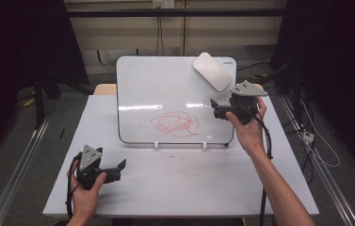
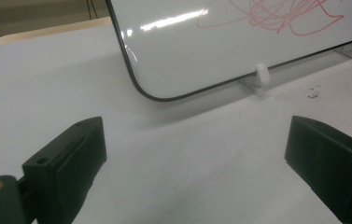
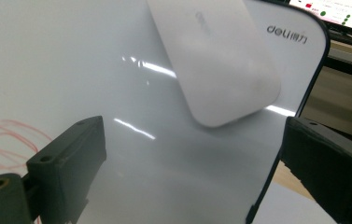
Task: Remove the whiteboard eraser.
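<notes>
Up at the board's right edge, the right gripper (image 1: 216, 109) is held with its jaws spread wide and empty, and the white eraser (image 3: 215, 60) clings to the whiteboard (image 1: 165, 84) just ahead of them, near its top right corner. Well apart, the left gripper (image 1: 118, 168) hovers wide open and empty over the table (image 1: 189, 183), with the red scribble (image 1: 173, 123) beyond it.

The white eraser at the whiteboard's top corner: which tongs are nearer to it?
Right. The right tongs hang open just below the eraser, in front of the whiteboard. The left tongs sit open low over the table's near left side, far off.
</notes>
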A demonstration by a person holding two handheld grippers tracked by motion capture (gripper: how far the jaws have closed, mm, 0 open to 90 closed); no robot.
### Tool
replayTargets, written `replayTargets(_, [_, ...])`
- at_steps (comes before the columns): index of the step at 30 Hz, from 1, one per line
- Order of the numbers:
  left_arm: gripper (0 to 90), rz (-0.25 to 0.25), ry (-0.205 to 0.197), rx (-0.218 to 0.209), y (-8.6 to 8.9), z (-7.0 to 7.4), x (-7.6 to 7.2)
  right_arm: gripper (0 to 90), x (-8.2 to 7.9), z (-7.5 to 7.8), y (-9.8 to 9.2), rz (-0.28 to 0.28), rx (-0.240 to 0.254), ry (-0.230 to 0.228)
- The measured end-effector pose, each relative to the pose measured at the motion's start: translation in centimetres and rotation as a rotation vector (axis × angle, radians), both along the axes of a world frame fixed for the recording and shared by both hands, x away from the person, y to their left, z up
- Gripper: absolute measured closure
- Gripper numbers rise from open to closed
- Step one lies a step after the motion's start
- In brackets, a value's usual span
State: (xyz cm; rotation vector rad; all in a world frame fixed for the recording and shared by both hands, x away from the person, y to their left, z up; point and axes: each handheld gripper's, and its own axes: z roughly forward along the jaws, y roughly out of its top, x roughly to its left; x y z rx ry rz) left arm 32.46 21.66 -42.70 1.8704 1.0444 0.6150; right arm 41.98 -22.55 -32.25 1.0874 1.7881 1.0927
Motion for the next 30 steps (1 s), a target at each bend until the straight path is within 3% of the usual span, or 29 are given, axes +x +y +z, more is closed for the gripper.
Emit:
replayTargets(6, [5.6, -0.002, -0.007, 0.004, 0.1, 0.1, -0.2, 11.6, 1.5, 1.5, 0.4, 0.007, -0.052, 0.005])
replayTargets(10, [5.6, 0.004, -0.008, 0.004, 0.5, 0.1, -0.4, 11.0, 2.2, 2.6, 0.8, 0.015, -0.092, -0.031])
replayTargets(18, [5.6, 0.019, -0.007, -0.008, 0.9, 0.2, -0.6, 10.7, 4.0, 3.9, 1.8, 0.034, -0.139, -0.006])
replayTargets(26, [5.6, 0.022, -0.012, 0.001, 0.9, 0.2, -0.5, 16.8, 5.8, 3.7, 2.7, 0.031, -0.199, -0.006])
replayTargets(30, [5.6, 0.019, -0.005, -0.001, 0.8, 0.1, -0.3, 20.5, 6.3, 3.3, 3.3, 0.021, -0.275, -0.022])
